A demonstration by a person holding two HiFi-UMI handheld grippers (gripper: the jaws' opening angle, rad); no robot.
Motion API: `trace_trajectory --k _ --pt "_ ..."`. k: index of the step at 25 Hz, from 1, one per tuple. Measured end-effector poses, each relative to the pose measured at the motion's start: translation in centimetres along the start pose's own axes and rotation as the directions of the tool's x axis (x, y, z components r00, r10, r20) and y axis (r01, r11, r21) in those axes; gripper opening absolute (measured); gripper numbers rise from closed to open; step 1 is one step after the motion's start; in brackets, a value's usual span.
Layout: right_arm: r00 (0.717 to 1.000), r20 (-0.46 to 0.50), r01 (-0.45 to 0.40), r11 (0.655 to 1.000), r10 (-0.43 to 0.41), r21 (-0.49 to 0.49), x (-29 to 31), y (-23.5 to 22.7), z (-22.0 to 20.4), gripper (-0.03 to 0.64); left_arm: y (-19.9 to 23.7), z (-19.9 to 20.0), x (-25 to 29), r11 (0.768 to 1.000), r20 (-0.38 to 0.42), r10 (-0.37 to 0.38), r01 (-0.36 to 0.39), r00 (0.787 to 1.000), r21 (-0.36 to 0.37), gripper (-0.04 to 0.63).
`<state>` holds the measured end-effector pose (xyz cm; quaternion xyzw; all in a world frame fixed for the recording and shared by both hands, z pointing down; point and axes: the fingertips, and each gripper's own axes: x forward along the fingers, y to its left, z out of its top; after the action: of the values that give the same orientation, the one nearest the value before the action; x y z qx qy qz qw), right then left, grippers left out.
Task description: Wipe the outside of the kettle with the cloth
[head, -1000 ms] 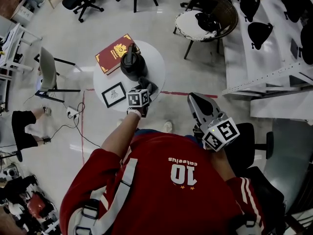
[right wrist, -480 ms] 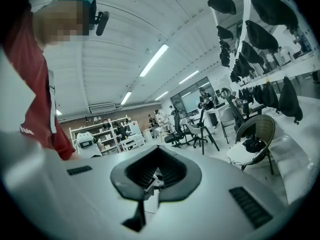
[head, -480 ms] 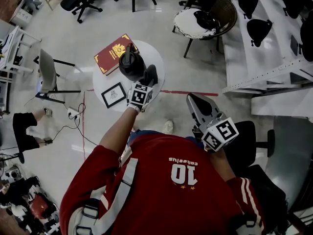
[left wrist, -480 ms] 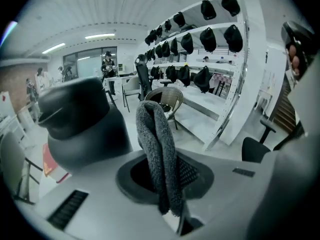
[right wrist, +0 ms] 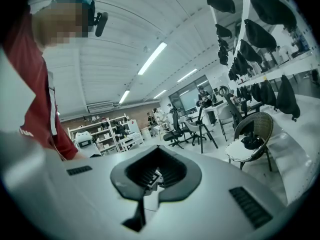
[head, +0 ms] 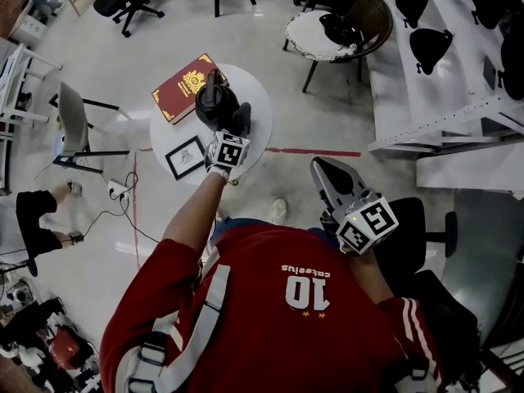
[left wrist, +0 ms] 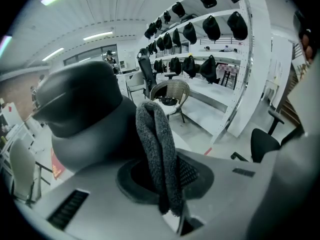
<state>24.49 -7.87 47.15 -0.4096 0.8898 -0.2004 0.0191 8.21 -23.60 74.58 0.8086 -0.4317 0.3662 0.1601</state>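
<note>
Two claws clenched: left claw (head: 238, 123) pinches cloth (left wrist: 156, 151) at kettle (left wrist: 82, 116), upper centre; press firmly, sweep around; right claw (head: 321, 170) empty.

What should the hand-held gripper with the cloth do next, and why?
Probably slide the left hand-held gripper a little sideways around the kettle, dragging the cloth across its side. The grey cloth is pinched between the jaws and stands right beside the kettle's dark body, so a short rubbing stroke looks like the natural next step.
</note>
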Motion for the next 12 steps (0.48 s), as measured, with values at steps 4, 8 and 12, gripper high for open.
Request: trace_trajectory --k 4,8,12 --pt "1.0 -0.002 -0.011 1.0 0.011 -0.009 0.7 0.9 0.1 0.015 0.1 1.0 -1.3 1.0 0.048 -0.009 0.009 0.999 -0.005 0.049" --pt "0.999 0.004 -0.034 0.999 0.034 -0.021 1.7 2.2 0.5 0.015 0.2 2.7 -3.1 1.0 0.11 -0.018 0.019 0.994 -0.002 0.049" --pt "0.999 0.01 -0.053 0.998 0.053 -0.026 3.1 3.7 0.5 0.015 0.9 4.4 -5.4 1.0 0.177 -0.025 0.024 0.984 0.008 0.048"
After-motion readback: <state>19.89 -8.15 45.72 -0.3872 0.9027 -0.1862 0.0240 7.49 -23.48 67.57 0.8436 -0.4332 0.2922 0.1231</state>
